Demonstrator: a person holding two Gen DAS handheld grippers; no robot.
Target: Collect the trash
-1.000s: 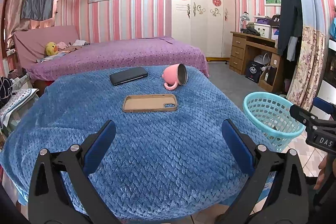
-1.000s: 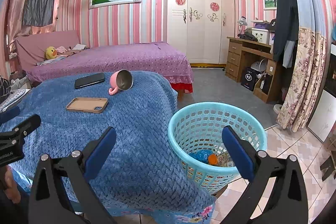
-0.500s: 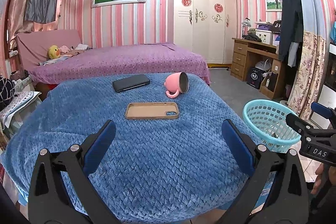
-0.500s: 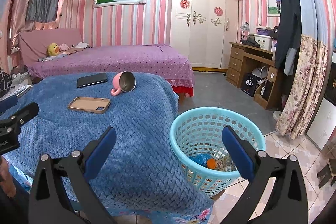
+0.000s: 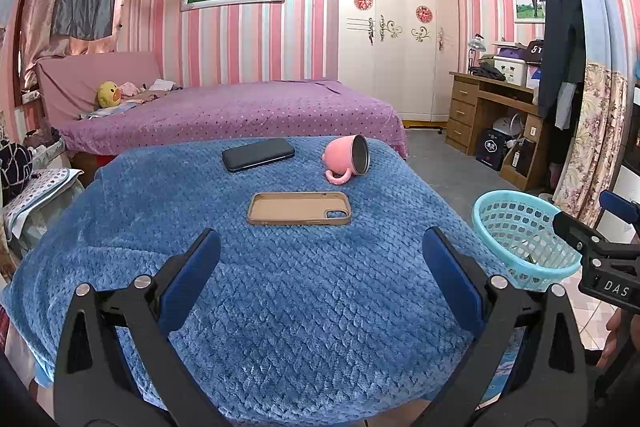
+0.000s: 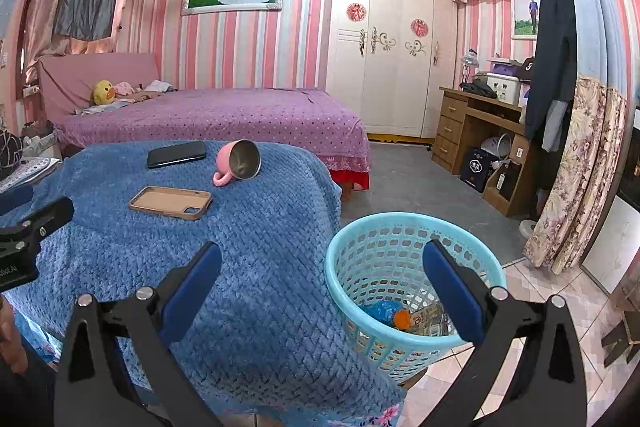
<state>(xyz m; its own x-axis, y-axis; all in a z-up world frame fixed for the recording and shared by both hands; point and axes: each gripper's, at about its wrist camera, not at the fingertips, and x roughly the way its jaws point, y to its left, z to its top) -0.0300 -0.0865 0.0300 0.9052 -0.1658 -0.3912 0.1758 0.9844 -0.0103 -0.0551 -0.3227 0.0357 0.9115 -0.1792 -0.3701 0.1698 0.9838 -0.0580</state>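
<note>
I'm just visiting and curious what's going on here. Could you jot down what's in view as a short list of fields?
Setting: bedroom, table under a blue blanket
On the blanket: dark phone, tan phone case, pink mug lying on its side
Basket: turquoise basket on the floor beside the table, with a blue and orange item and other bits inside
Left gripper: open, empty, above the blanket
Right gripper: open, empty, near the basket
Trash on the table: none obvious

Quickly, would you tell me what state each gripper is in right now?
Left gripper: open, holding nothing, above the blue blanket.
Right gripper: open, holding nothing, by the basket.
</note>
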